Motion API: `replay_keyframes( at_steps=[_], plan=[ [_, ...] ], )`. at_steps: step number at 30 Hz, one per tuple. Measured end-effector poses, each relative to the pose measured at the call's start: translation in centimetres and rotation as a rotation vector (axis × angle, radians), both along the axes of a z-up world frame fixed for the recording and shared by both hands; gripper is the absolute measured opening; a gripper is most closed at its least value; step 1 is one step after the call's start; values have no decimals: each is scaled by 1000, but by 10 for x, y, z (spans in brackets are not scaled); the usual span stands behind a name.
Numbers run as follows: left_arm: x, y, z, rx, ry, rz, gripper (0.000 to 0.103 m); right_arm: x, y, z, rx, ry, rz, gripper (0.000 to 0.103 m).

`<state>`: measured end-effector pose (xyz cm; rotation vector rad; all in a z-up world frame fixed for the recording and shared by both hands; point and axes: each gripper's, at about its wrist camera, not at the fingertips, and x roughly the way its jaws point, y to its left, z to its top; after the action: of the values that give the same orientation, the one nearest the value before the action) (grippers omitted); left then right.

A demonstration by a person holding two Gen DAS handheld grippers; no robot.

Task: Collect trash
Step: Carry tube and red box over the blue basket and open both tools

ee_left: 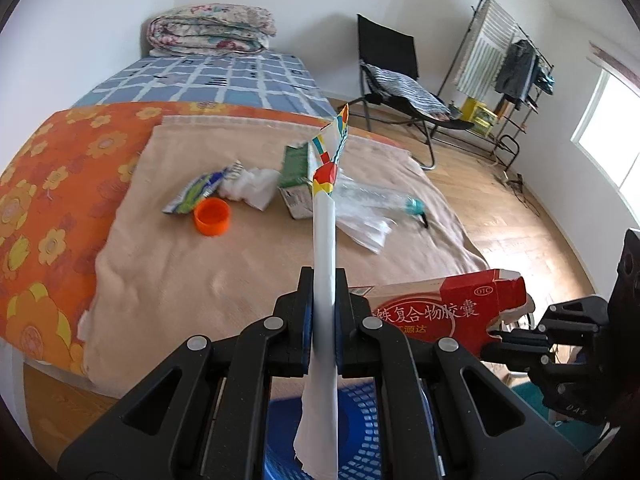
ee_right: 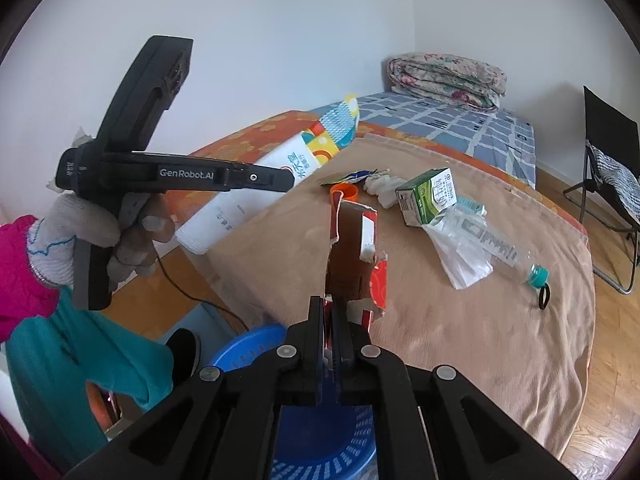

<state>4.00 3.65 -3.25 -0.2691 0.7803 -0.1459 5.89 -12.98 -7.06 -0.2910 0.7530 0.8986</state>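
Left gripper (ee_left: 325, 280): clamped on a flattened white carton (ee_left: 325, 240), held edge-on at frame centre.
Right gripper (ee_right: 328, 312): closed on a torn red box (ee_right: 356, 256) — low centre of its view.
Blue basket (ee_right: 320, 448): seen at the bottom edge, beneath both grippers.
Remaining trash: green carton (ee_right: 426, 196), plastic bottle (ee_right: 496, 250), orange cap (ee_left: 212, 216) — left on the beige blanket (ee_left: 200, 280), mid-frame.

The left gripper (ee_left: 325, 280) is clamped tight on a flat white carton (ee_left: 325, 248), jaws level, held by a gloved left hand (ee_right: 100, 240). The right gripper (ee_right: 327, 312) is pinched on a torn red box (ee_right: 356, 256), near the left one
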Motion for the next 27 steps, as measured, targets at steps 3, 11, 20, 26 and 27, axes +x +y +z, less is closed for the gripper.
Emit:
replay_keyframes(
  at_steps=[3, 11, 20, 26, 27],
  plan=[
    [-14, -11, -3, -9, -2, -17, 6, -11, -14, -3, 15, 21, 7, 1],
    [-39, -33, -25, -62, 23, -26, 6, -39, -40, -13, 37, 92, 24, 1],
    [-57, -52, -61, -90, 80, -17, 6, -55, -53, -46, -8, 192, 29, 1],
    [-66, -62, -80, -75, 114, -29, 6, -52, -55, -67, -40, 257, 8, 1],
    [-68, -62, -82, -79, 117, -29, 6, -52, -55, -70, -45, 266, 6, 1]
  ],
)
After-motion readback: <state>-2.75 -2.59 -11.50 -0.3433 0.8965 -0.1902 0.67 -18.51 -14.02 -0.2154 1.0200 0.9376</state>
